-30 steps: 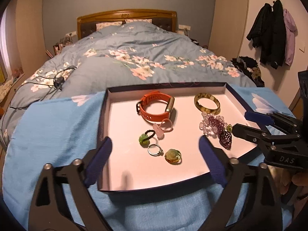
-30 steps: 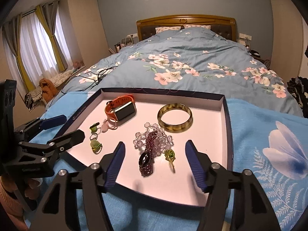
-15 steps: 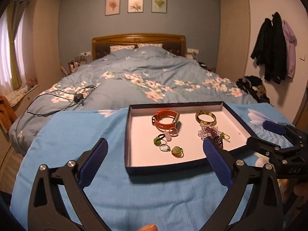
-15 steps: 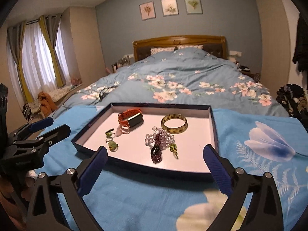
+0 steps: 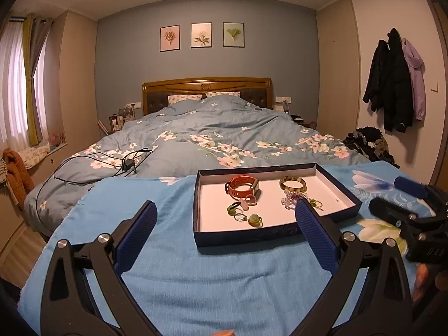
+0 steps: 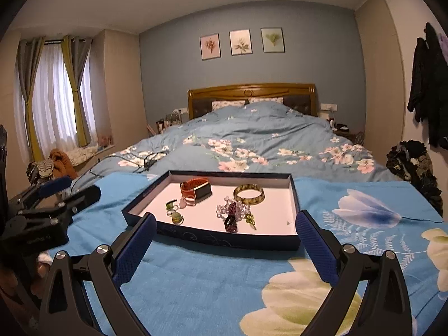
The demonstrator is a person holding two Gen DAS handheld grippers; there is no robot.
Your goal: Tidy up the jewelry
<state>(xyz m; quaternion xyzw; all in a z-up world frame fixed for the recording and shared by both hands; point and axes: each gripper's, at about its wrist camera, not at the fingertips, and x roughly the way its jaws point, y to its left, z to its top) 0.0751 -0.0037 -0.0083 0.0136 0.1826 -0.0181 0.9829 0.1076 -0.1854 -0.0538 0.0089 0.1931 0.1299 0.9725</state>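
A dark blue tray with a white floor lies on a blue flowered cloth. In it are an orange watch, a yellow-green bangle, purple and clear bead bracelets, and several small rings with green stones. My left gripper is open and empty, held back from the tray's near left corner. My right gripper is open and empty, short of the tray's front edge.
The cloth covers the foot of a bed with a blue flowered duvet. A black cable lies on the duvet to the left. Coats hang on the right wall, clothes are piled below. Curtains are on the left.
Both grippers have pulled back and up from the tray, which now looks smaller and farther away. Both stay open and empty. The jewelry has not moved.
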